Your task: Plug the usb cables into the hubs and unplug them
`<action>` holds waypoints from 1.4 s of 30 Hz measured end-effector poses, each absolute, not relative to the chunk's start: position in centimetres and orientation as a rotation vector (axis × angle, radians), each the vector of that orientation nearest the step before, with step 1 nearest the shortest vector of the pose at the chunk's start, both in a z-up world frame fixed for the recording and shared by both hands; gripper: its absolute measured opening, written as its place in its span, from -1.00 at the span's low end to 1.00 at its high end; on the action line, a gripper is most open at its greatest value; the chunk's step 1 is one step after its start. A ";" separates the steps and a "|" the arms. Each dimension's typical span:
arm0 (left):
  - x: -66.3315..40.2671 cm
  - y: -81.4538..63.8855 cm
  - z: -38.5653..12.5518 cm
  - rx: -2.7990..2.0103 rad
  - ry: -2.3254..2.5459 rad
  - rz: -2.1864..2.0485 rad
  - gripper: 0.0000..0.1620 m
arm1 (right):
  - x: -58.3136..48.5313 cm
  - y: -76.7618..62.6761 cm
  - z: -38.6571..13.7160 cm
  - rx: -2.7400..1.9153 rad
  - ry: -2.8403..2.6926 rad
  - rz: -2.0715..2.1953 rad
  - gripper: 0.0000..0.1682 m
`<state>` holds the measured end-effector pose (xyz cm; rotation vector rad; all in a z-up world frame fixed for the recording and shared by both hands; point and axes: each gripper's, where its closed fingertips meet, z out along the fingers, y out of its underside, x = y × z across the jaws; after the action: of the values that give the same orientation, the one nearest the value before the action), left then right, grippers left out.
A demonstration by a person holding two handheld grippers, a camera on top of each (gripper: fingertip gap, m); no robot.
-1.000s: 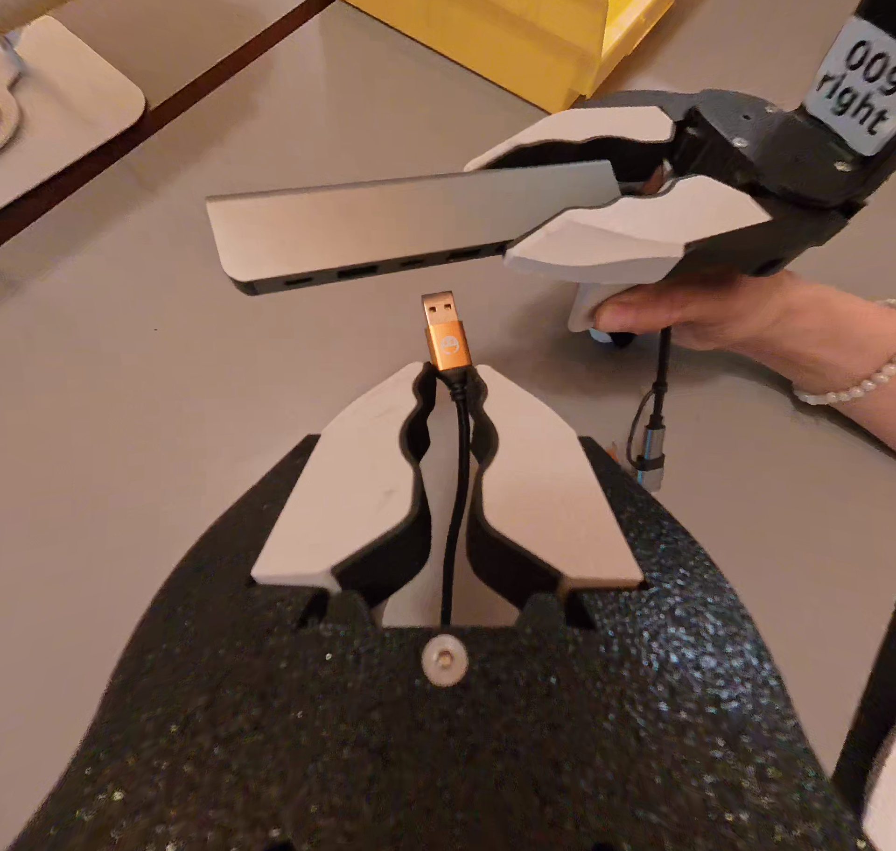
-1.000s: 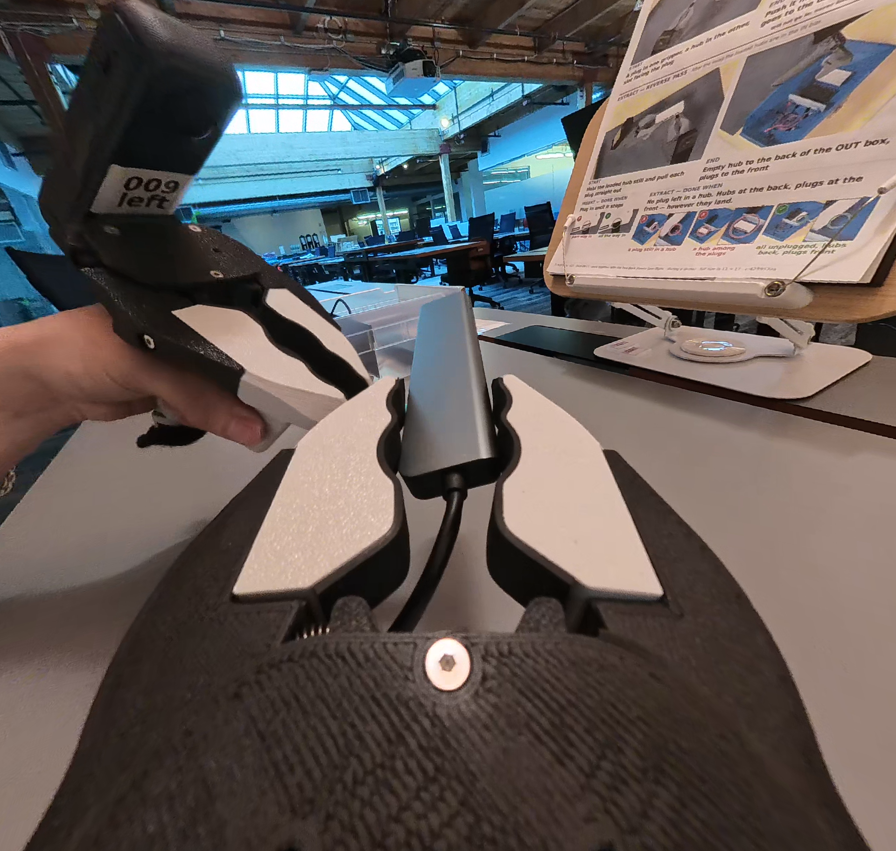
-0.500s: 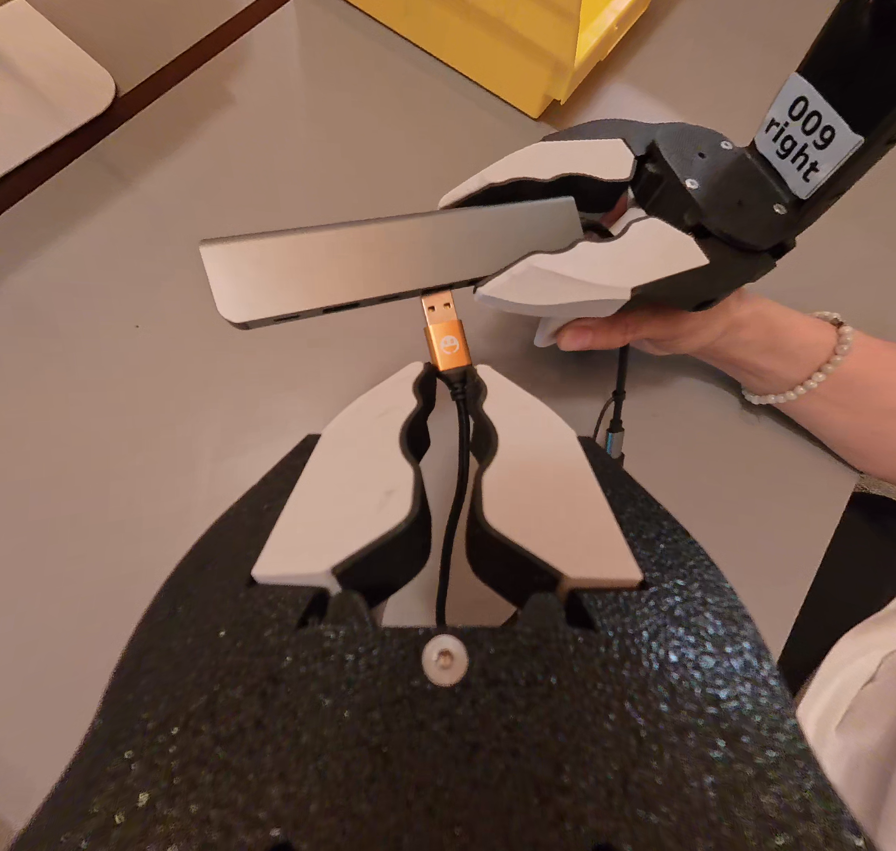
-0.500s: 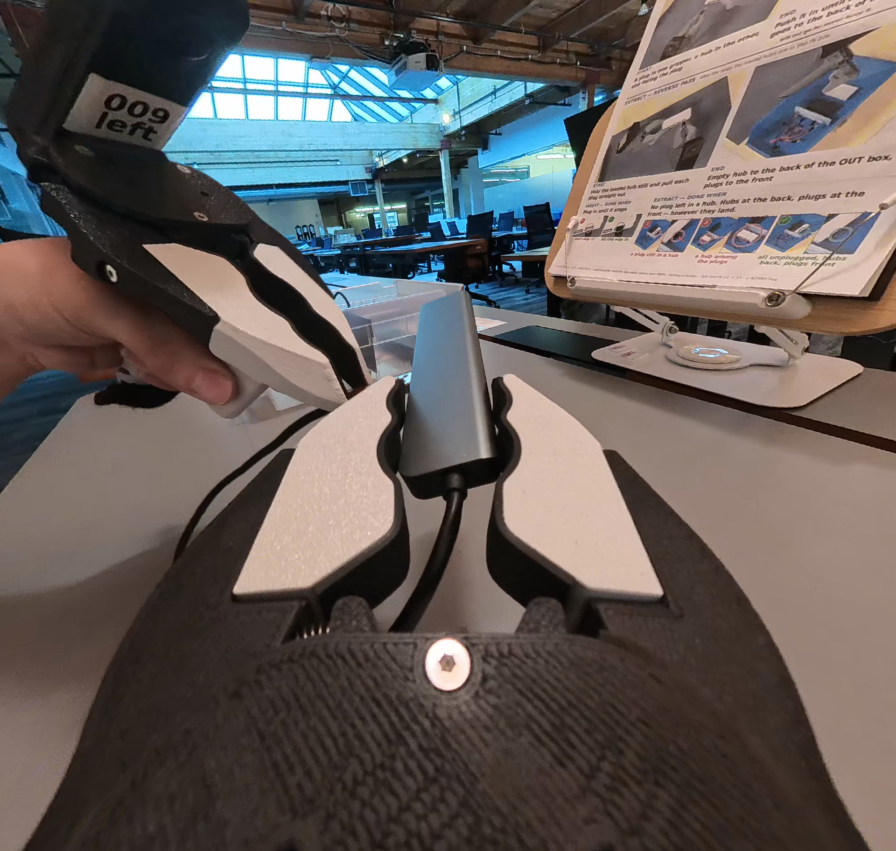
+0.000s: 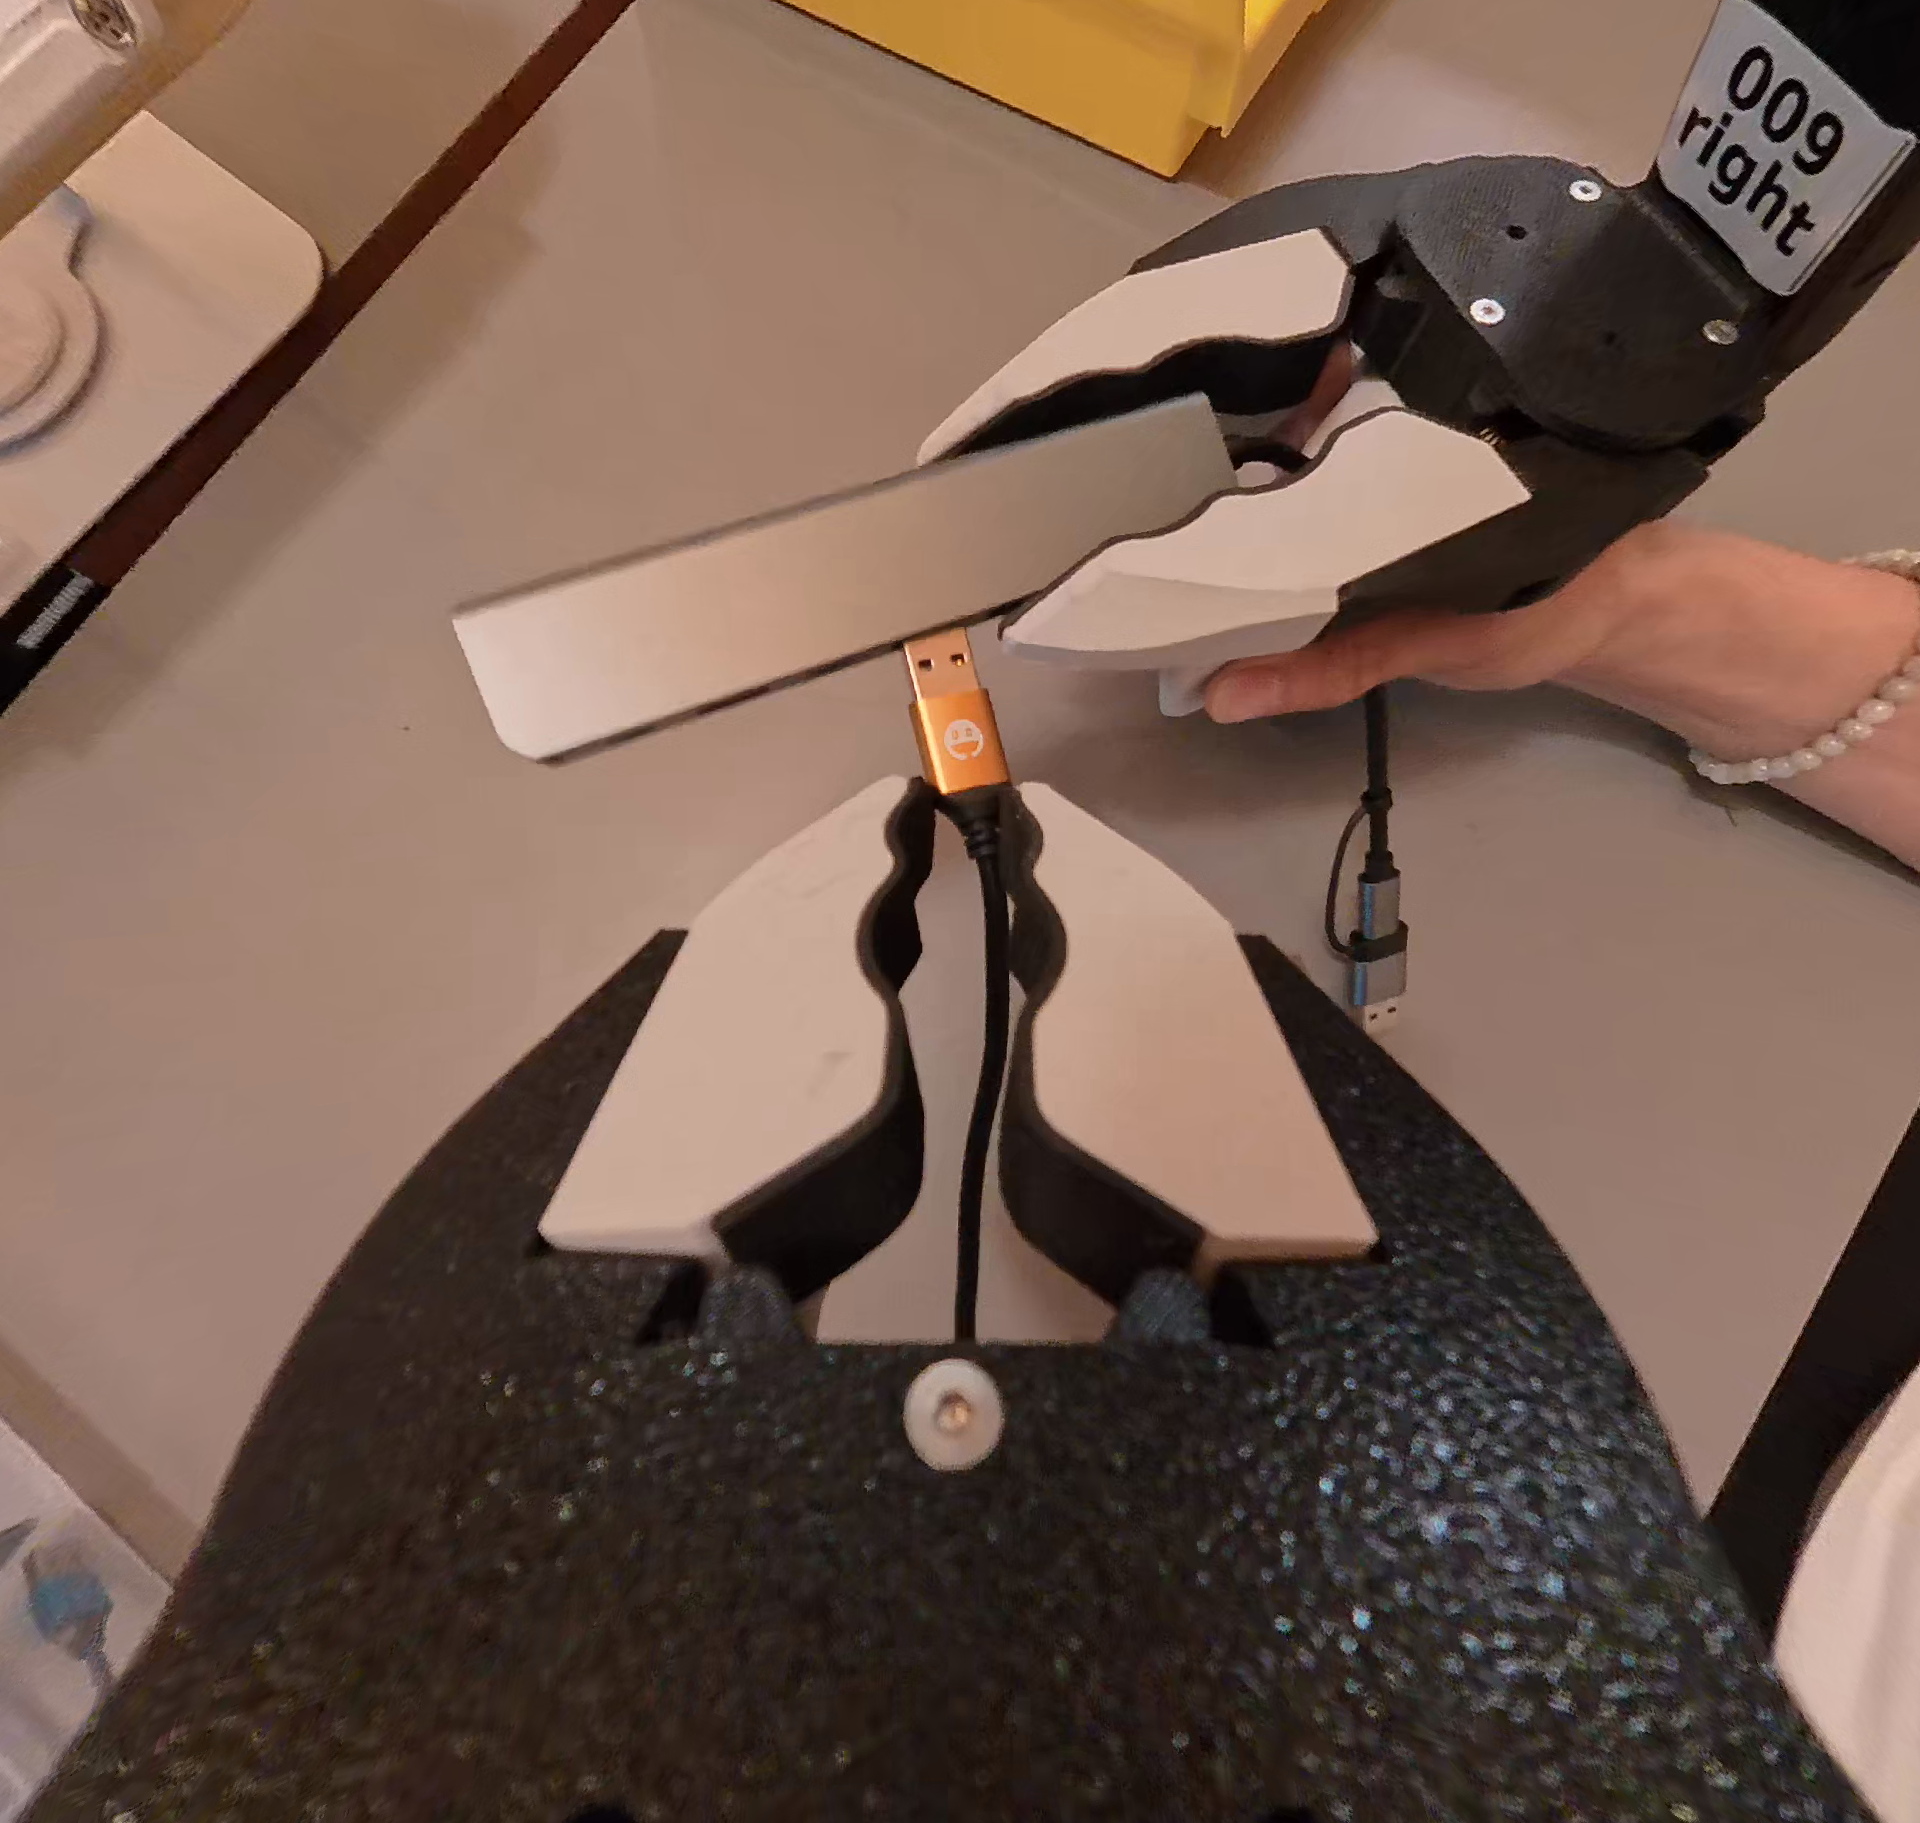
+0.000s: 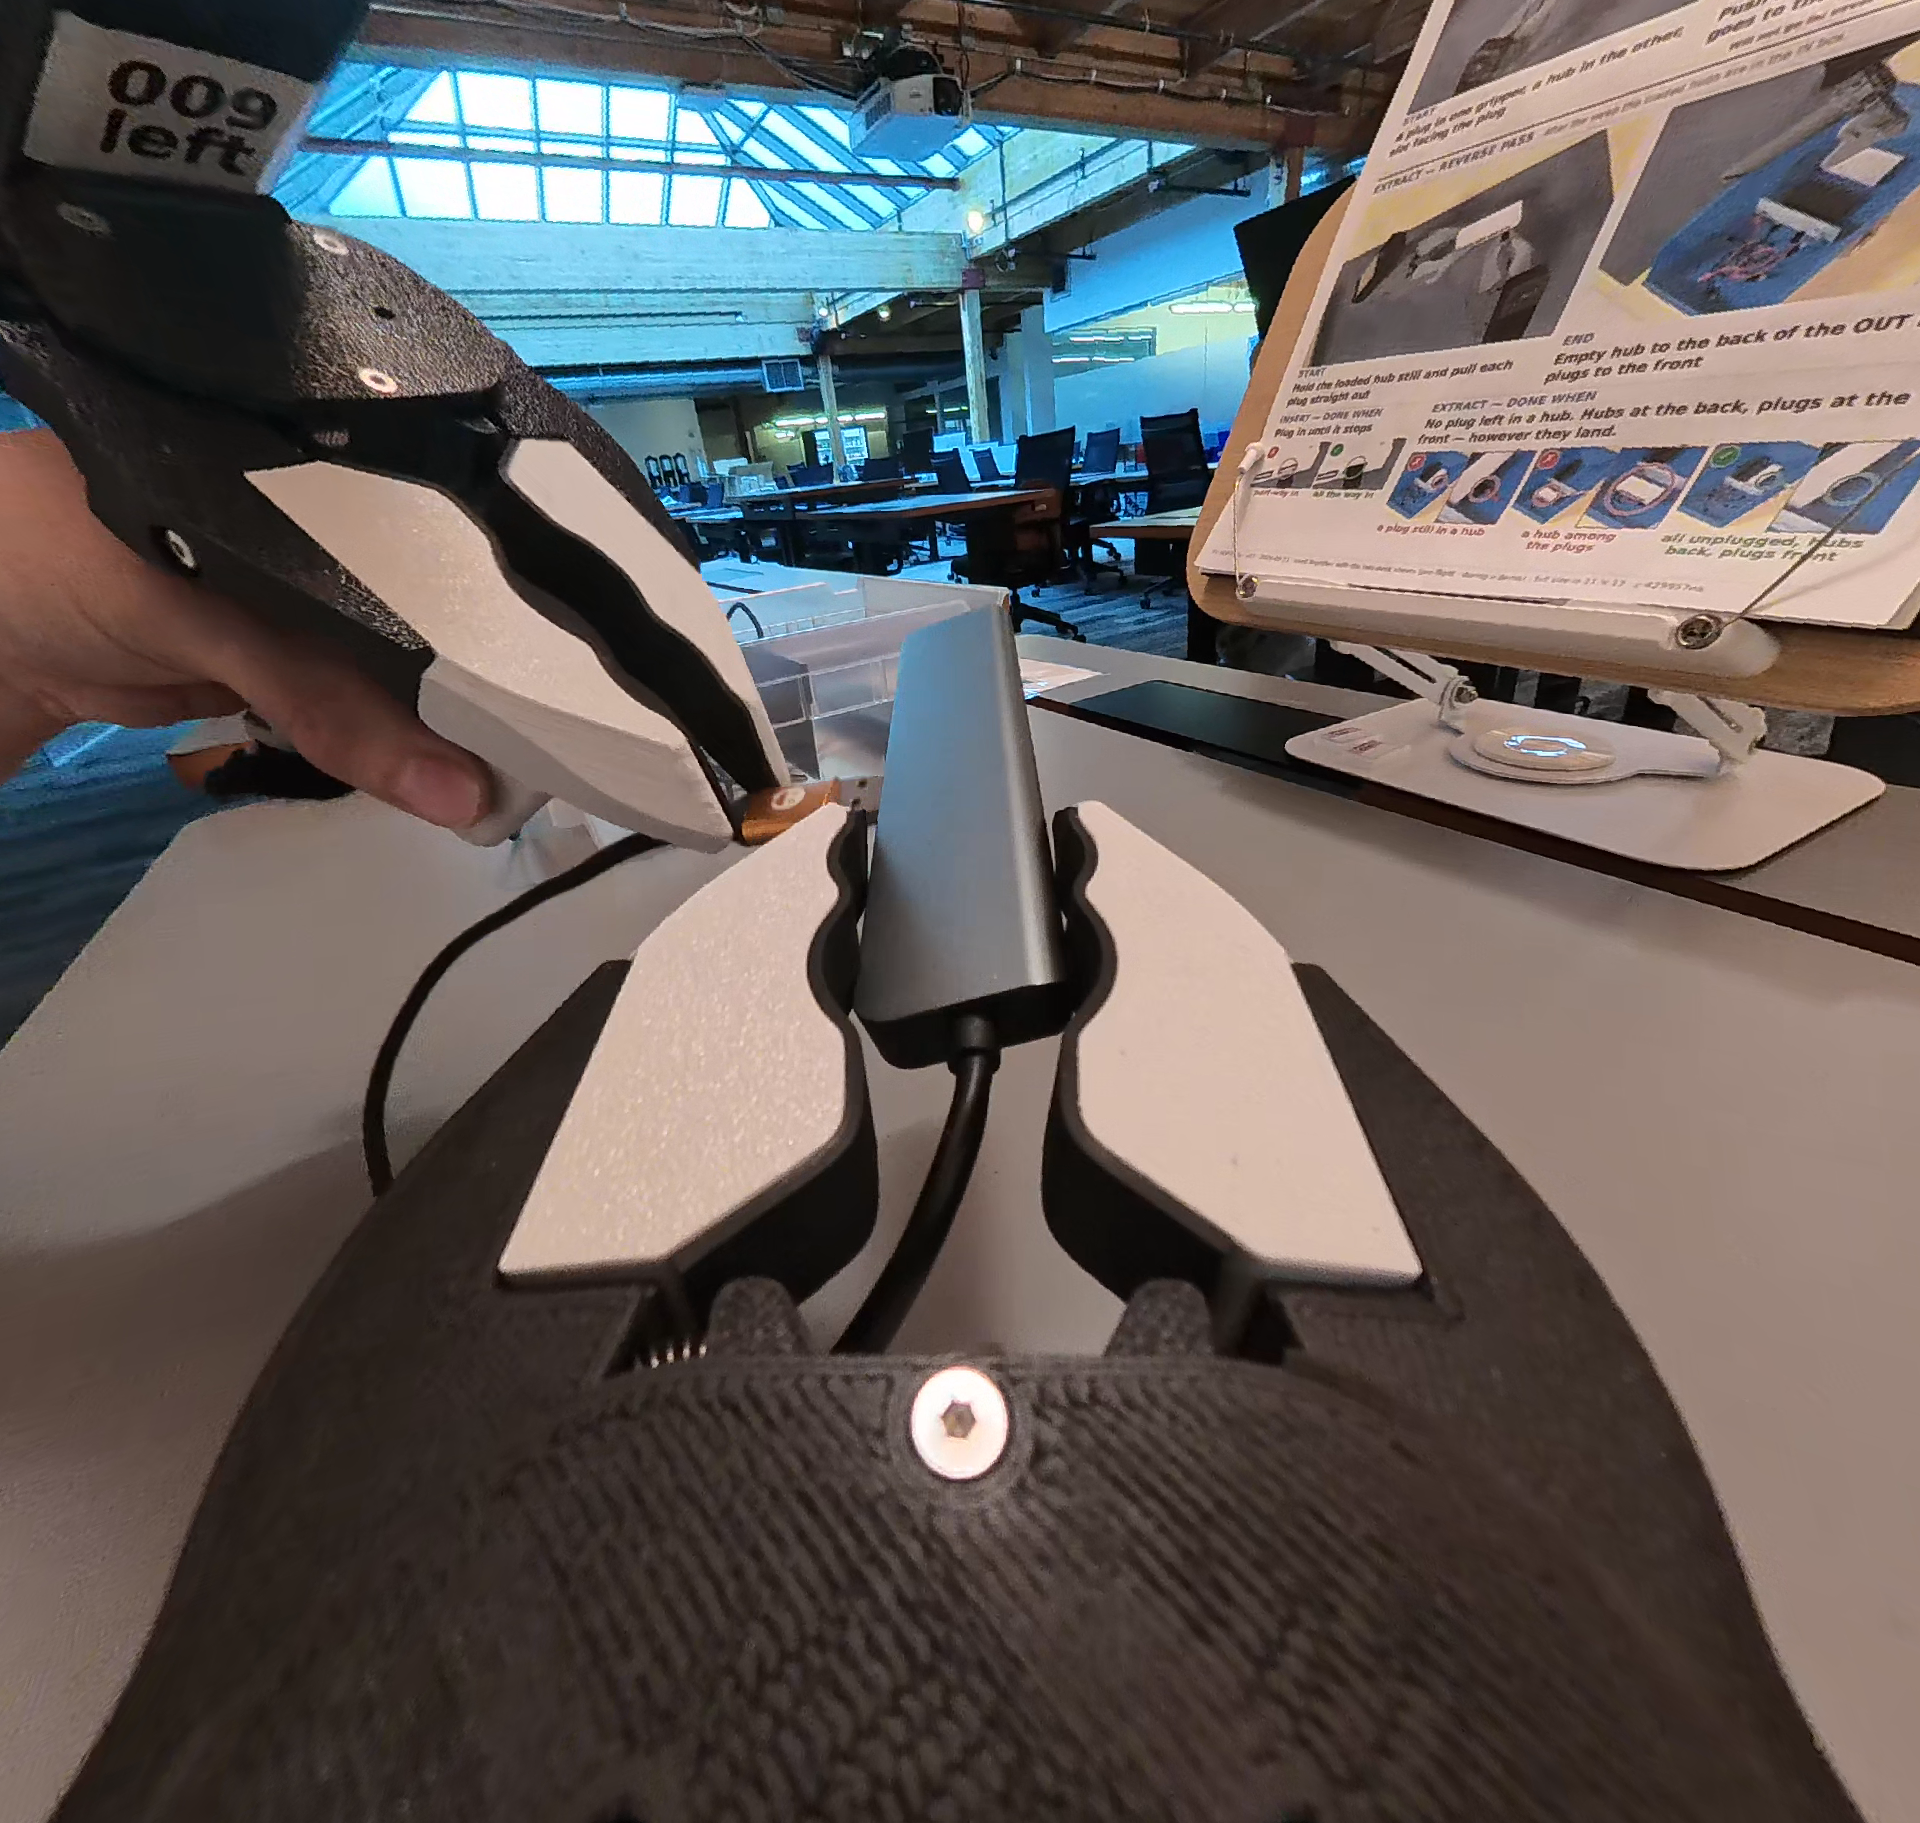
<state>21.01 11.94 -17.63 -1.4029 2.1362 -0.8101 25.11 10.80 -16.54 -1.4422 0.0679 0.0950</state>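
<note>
My left gripper (image 5: 958,794) is shut on an orange USB plug (image 5: 954,734) with a black cable; the metal tip points up and meets the lower edge of the grey hub (image 5: 831,578). My right gripper (image 6: 961,823) is shut on the hub (image 6: 961,838) near its cable end and holds it in the air above the table. In the left wrist view the right gripper (image 5: 1049,526) comes in from the right. In the right wrist view the left gripper (image 6: 743,812) comes in from the left, its plug (image 6: 795,805) at the hub's side. The port itself is hidden.
A yellow bin (image 5: 1039,17) stands at the far side of the grey table (image 5: 520,319). The hub's own cable with a grey connector (image 5: 1377,952) hangs near the table. An instruction sheet on a stand (image 6: 1610,319) is at the right, a clear box (image 6: 831,661) behind the hub. Left tips to right tips: about 5 cm.
The hub and plug have come together: a gap lay between them a second ago, and now the plug's tip is at the hub's edge. The hub has tilted, its far end lower.
</note>
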 end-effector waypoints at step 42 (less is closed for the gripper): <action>21.7 11.9 -17.6 -1.449 1.939 -1.052 -0.86 | 24.8 10.7 -15.5 -1.344 0.001 -0.020 -0.55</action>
<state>21.70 11.94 -17.58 -1.4491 1.9392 -1.0523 24.81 10.67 -15.45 -1.3436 0.0010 -0.0200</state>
